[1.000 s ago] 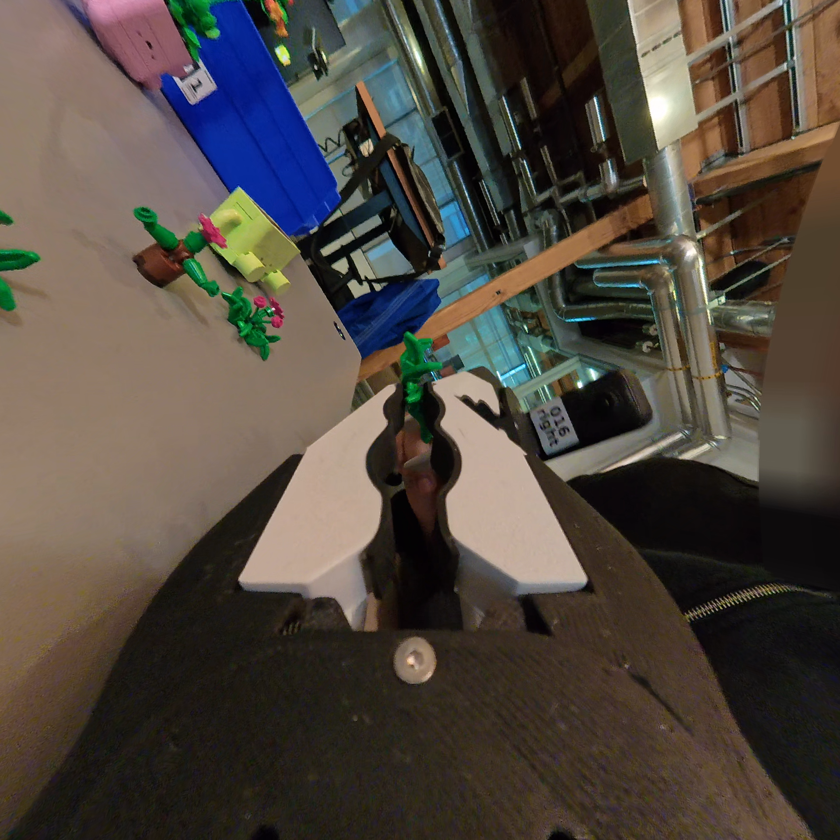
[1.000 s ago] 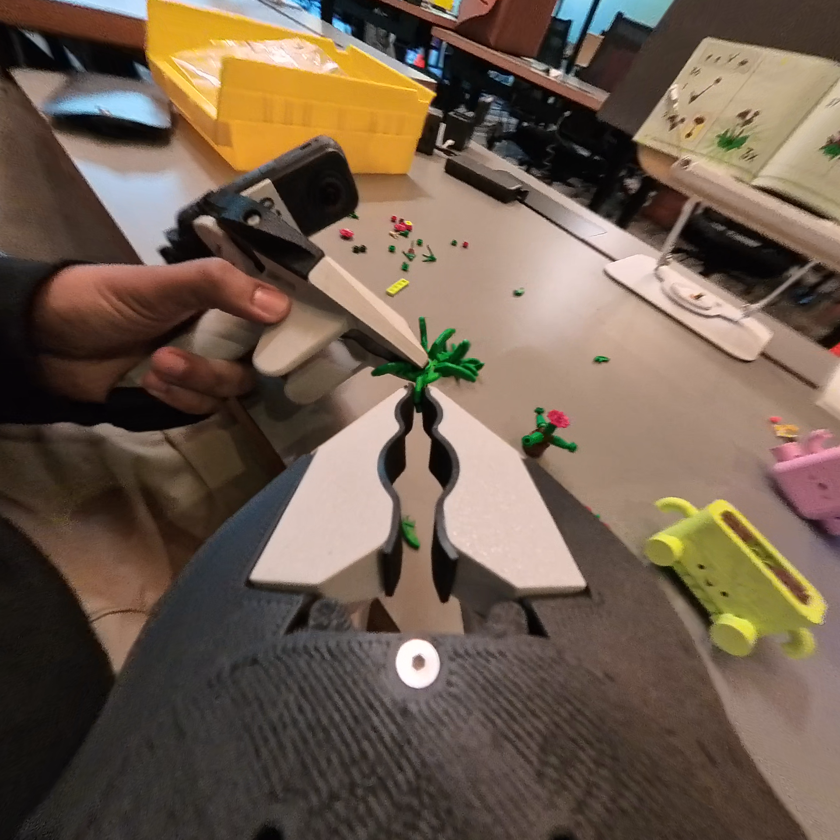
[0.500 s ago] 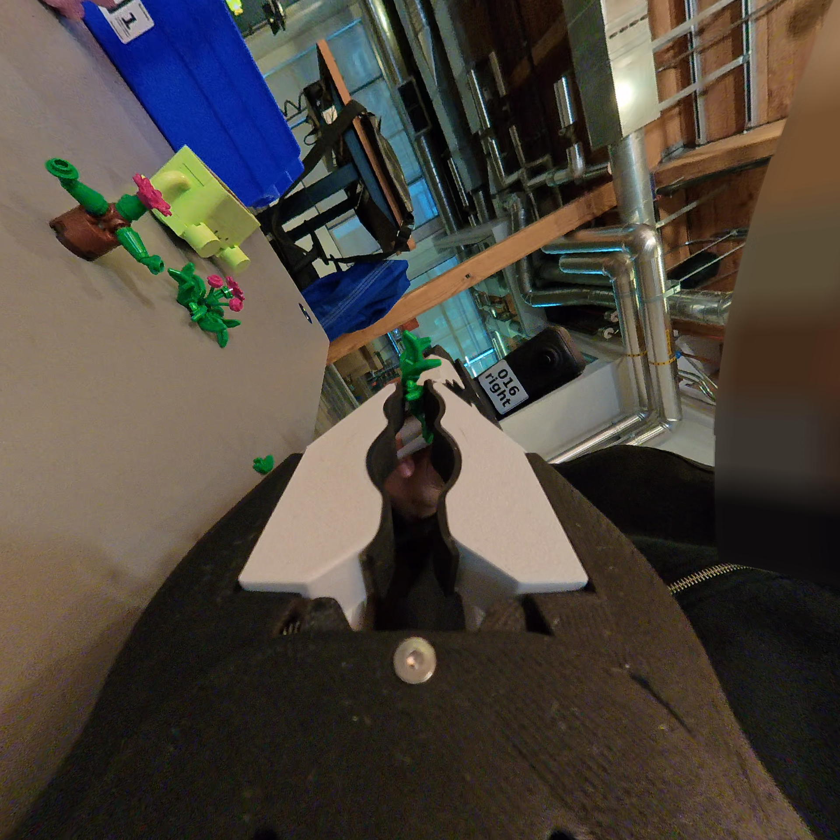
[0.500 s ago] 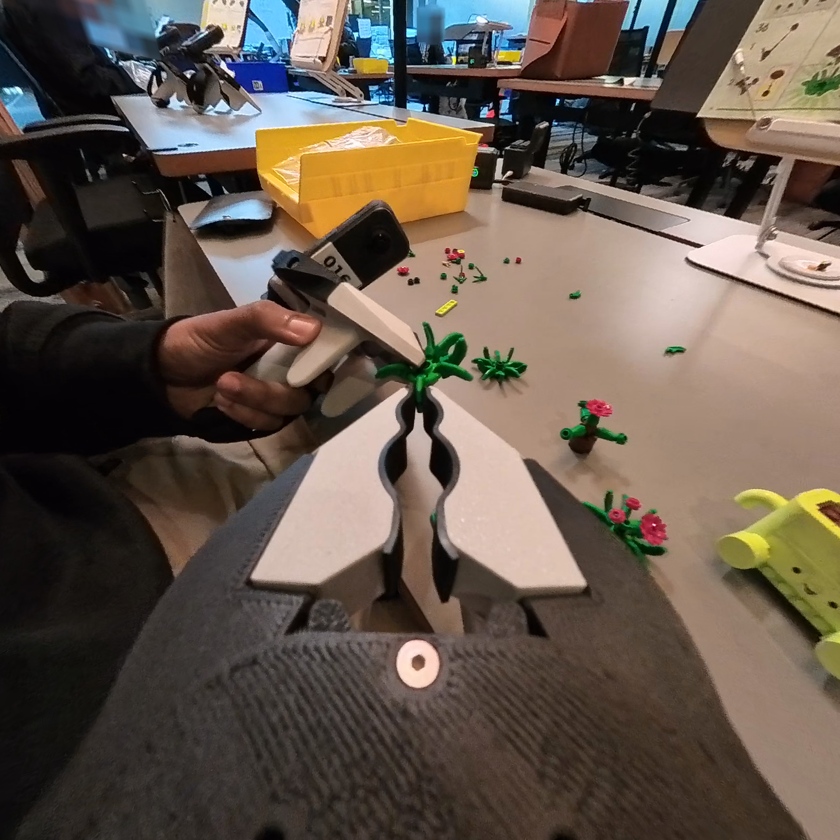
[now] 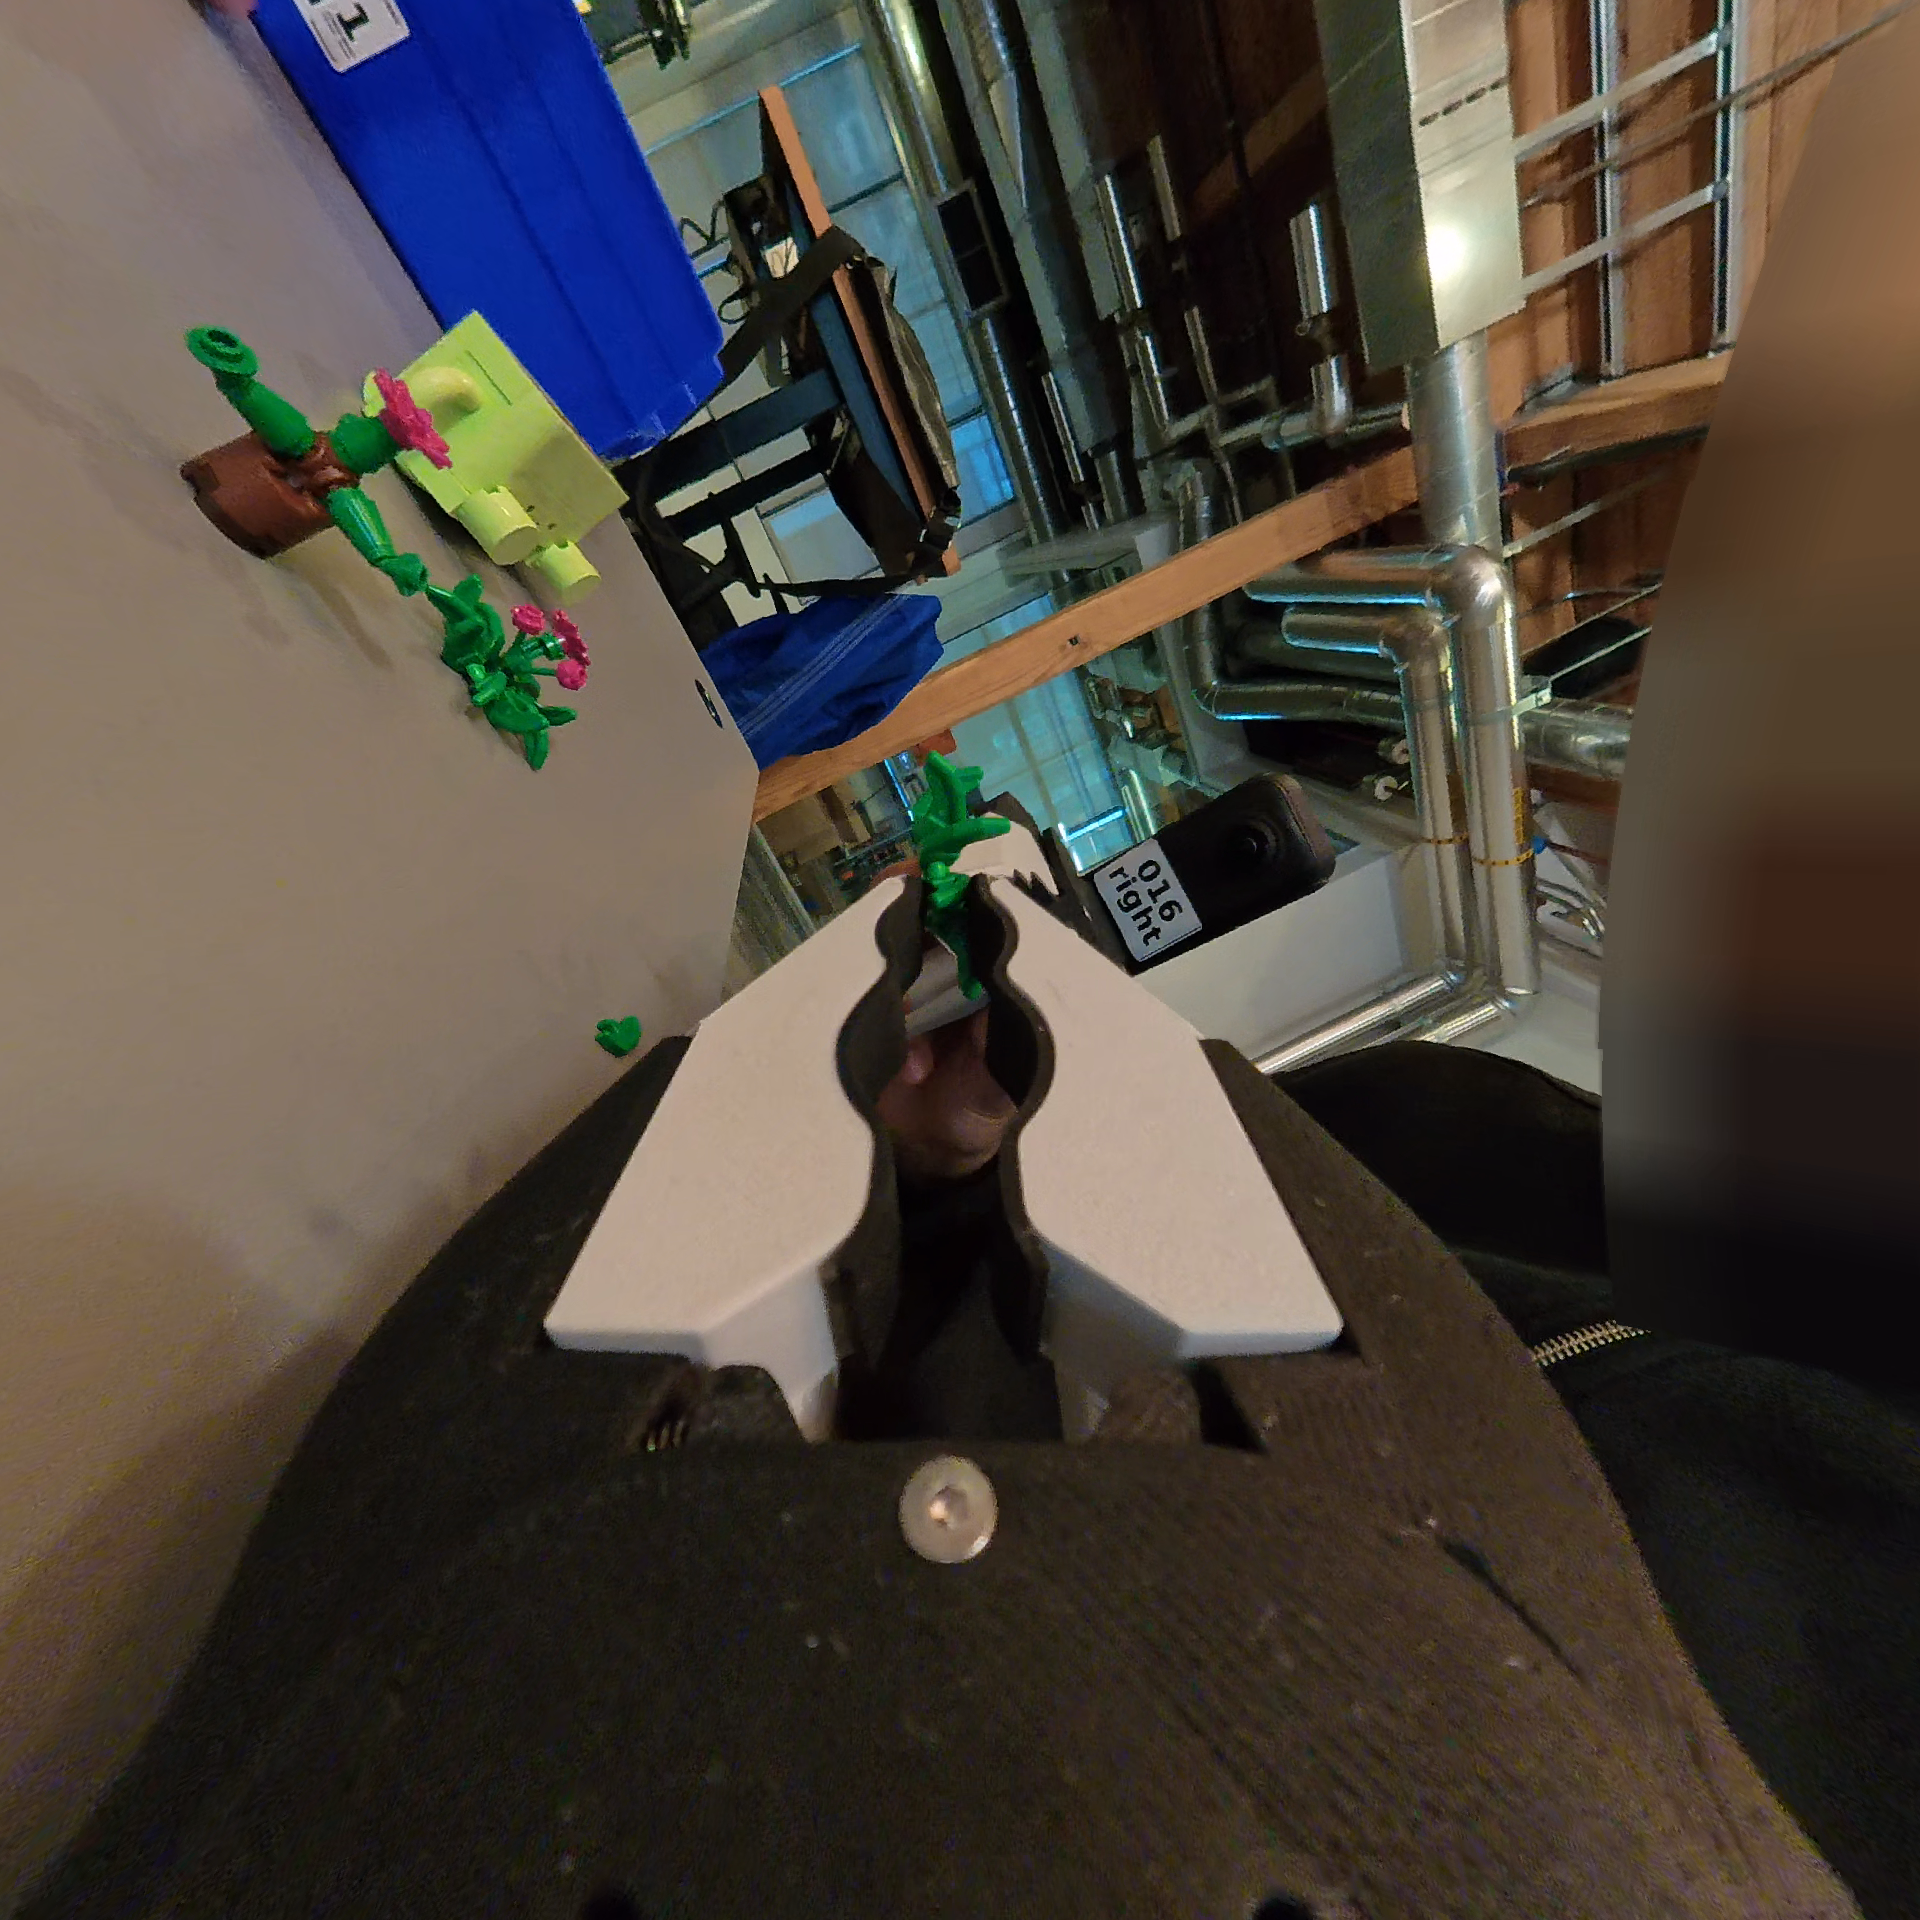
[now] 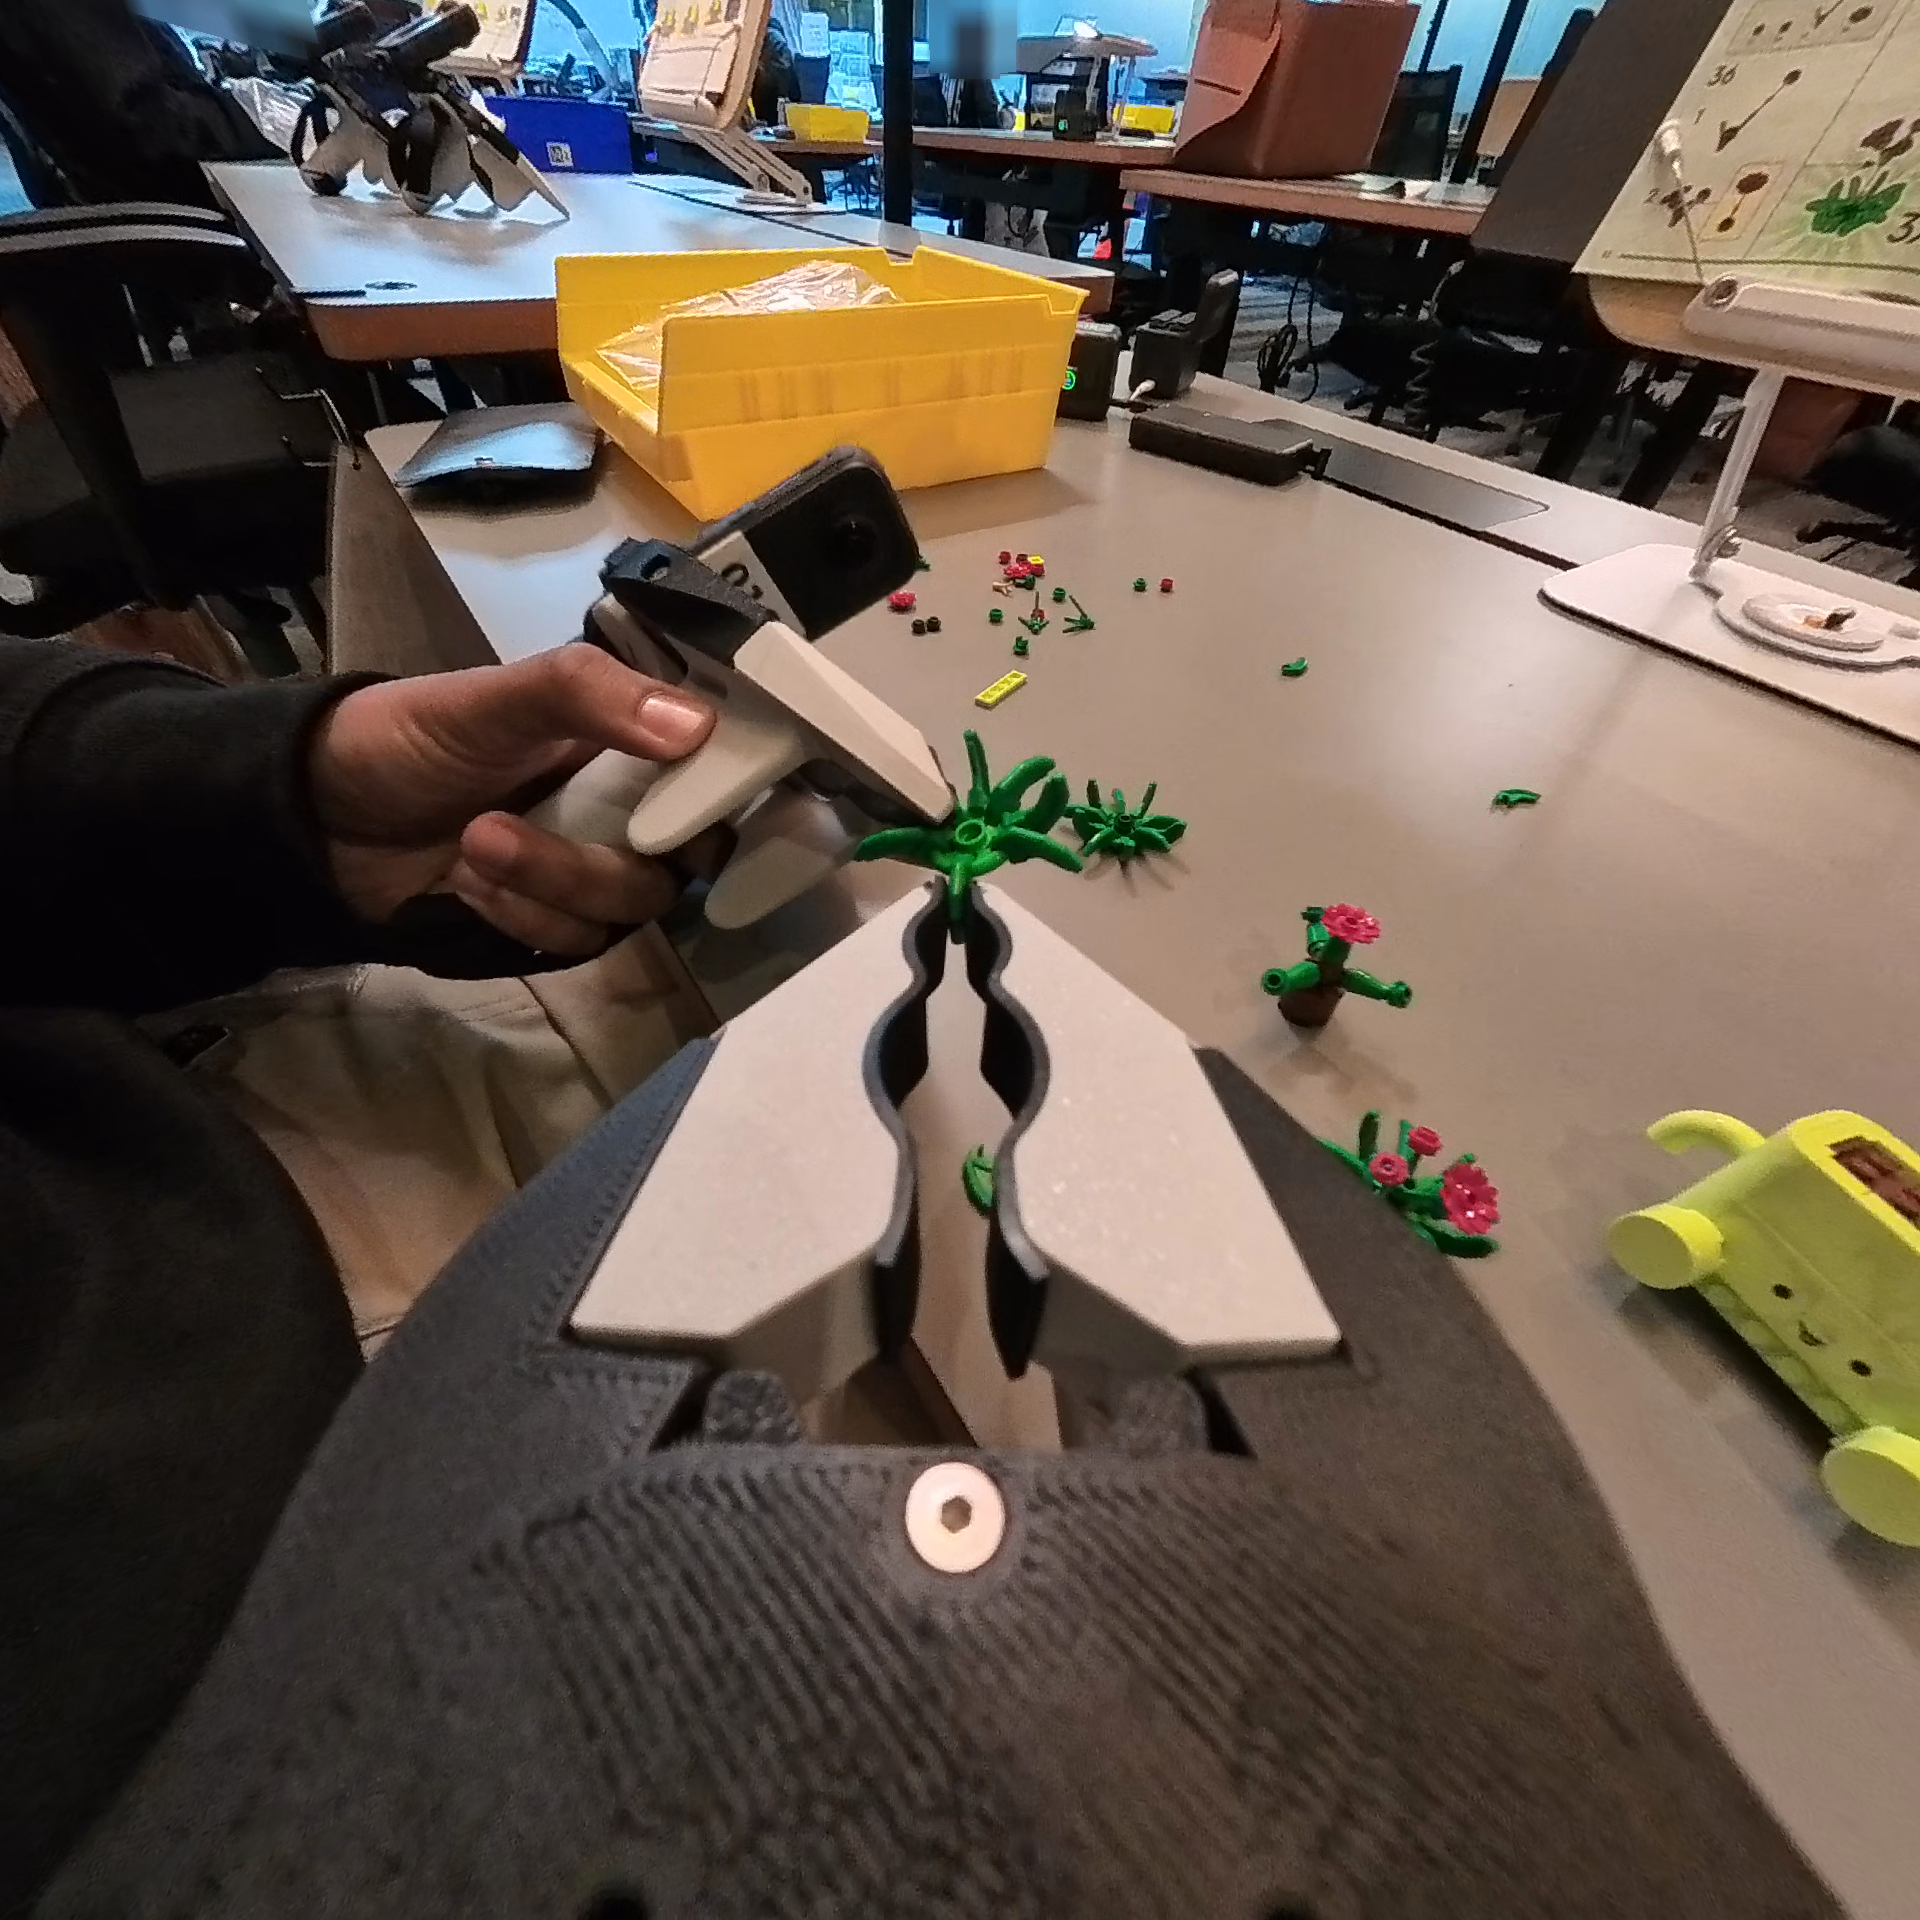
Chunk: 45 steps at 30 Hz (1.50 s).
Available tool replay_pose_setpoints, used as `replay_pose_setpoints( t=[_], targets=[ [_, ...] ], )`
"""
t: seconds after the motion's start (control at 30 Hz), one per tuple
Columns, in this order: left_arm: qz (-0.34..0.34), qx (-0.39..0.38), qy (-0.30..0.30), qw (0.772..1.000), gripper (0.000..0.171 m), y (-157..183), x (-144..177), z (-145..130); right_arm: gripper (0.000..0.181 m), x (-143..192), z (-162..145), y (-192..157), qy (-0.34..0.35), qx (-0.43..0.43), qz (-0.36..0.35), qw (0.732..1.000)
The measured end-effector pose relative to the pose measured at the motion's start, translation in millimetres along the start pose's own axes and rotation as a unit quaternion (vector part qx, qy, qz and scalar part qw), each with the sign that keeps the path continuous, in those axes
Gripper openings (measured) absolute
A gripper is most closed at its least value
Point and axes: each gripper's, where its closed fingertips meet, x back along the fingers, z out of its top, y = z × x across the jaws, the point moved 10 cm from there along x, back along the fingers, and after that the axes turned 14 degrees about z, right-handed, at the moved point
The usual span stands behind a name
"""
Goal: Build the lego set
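A green leafy Lego plant piece (image 6: 982, 831) is held in the air over the table's near edge by both grippers. My right gripper (image 6: 956, 909) is shut on its lower stem. My left gripper (image 6: 925, 808), held by a hand, pinches one of its leaves from the left. In the left wrist view, my left gripper (image 5: 948, 888) is shut on the green piece (image 5: 951, 821), with the right gripper's camera (image 5: 1242, 852) just beyond it. A second leafy piece (image 6: 1127, 826) lies on the table behind.
On the grey table (image 6: 1558, 831) are a small potted flower (image 6: 1330, 971), a pink flower cluster (image 6: 1423, 1184), a lime green cart (image 6: 1808, 1278), loose small pieces (image 6: 1029, 603), a yellow bin (image 6: 821, 364) and an instruction booklet on a stand (image 6: 1818, 156). A blue bin (image 5: 499, 187) stands farther back. The grippers are tip to tip, or close to it. The small potted flower (image 6: 1330, 971) is about 12 cm from both grippers' fingertips.
Both grippers keep their hold on the leafy piece. The right wrist view has tilted up and back, bringing the second leafy piece and the flower cluster into view.
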Motion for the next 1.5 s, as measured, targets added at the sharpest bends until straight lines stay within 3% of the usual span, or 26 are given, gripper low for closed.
replay_pose_setpoints(
  t=[0.13, 0.27, 0.37, 0.47, 0.6, 0.8, 0.97, 1.4, 1.5],
  targets=[
    [0.006, 0.003, -0.004, 1.0, 0.006, -1, 0, 1, 0.001, 0, -1, 2, 0.002, -0.006, -0.001, 1.0],
    [0.067, -0.025, 0.03, 0.997, 0.036, -3, 10, 9, 0.001, 1, -7, 12, -0.026, -0.025, -0.024, 0.999],
    [0.115, -0.061, 0.067, 0.989, 0.042, -3, 23, 18, 0.001, -6, -24, 27, -0.091, -0.098, -0.016, 0.991],
    [0.137, -0.093, 0.082, 0.983, 0.041, 0, 30, 22, 0.001, -13, -36, 35, -0.12, -0.147, -0.008, 0.982],
    [0.143, -0.107, 0.075, 0.981, 0.041, 0, 29, 21, 0.001, -17, -37, 36, -0.141, -0.146, -0.023, 0.979],
    [0.141, -0.108, 0.076, 0.981, 0.04, 0, 29, 21, 0.012, -9, -37, 35, -0.137, -0.153, -0.029, 0.978],
    [0.141, -0.108, 0.078, 0.981, 0.039, -1, 30, 22, 0.01, 4, -34, 24, -0.125, -0.156, -0.007, 0.98],
    [0.165, -0.161, 0.048, 0.972, 0.037, 6, 21, 16, 0.021, -11, -35, 13, -0.229, -0.099, 0.021, 0.968],
    [0.18, -0.195, 0.032, 0.964, 0.037, 10, 17, 13, 0.011, -14, -31, 14, -0.261, -0.085, 0.024, 0.961]
  ],
)
